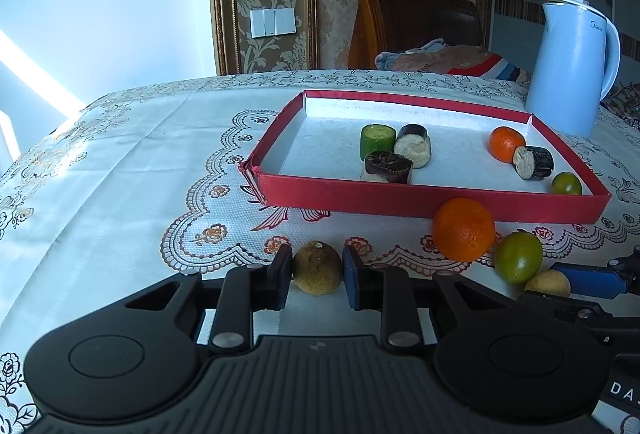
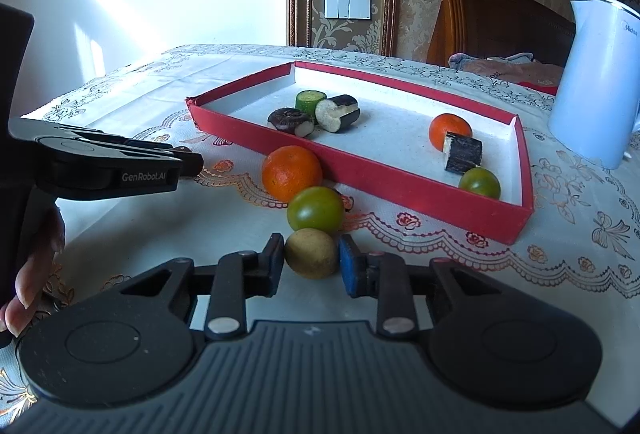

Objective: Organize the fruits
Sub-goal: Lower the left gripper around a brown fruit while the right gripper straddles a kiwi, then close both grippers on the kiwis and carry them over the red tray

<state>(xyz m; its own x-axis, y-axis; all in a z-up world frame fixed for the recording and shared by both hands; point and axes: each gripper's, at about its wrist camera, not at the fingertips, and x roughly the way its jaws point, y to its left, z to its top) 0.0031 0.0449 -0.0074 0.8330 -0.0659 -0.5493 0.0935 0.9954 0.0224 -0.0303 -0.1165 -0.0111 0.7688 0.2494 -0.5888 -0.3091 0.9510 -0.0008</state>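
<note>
My left gripper (image 1: 316, 272) is shut on a brownish-green fruit (image 1: 317, 267) resting on the tablecloth. My right gripper (image 2: 311, 261) is shut on a yellow-brown fruit (image 2: 311, 253), also low on the cloth; it also shows in the left wrist view (image 1: 547, 282). Beyond it lie a green fruit (image 2: 316, 209) and an orange (image 2: 292, 173) against the red tray's front wall (image 2: 400, 185). The tray holds an orange (image 2: 448, 127), a small green fruit (image 2: 479, 182), a green cucumber piece (image 2: 309, 100) and several dark eggplant pieces (image 2: 338, 112).
A pale blue kettle (image 2: 596, 81) stands behind the tray's right end. The left gripper body (image 2: 104, 163) and a hand show at the left of the right wrist view. A wooden headboard (image 1: 416, 17) and bedding lie beyond the table's far edge.
</note>
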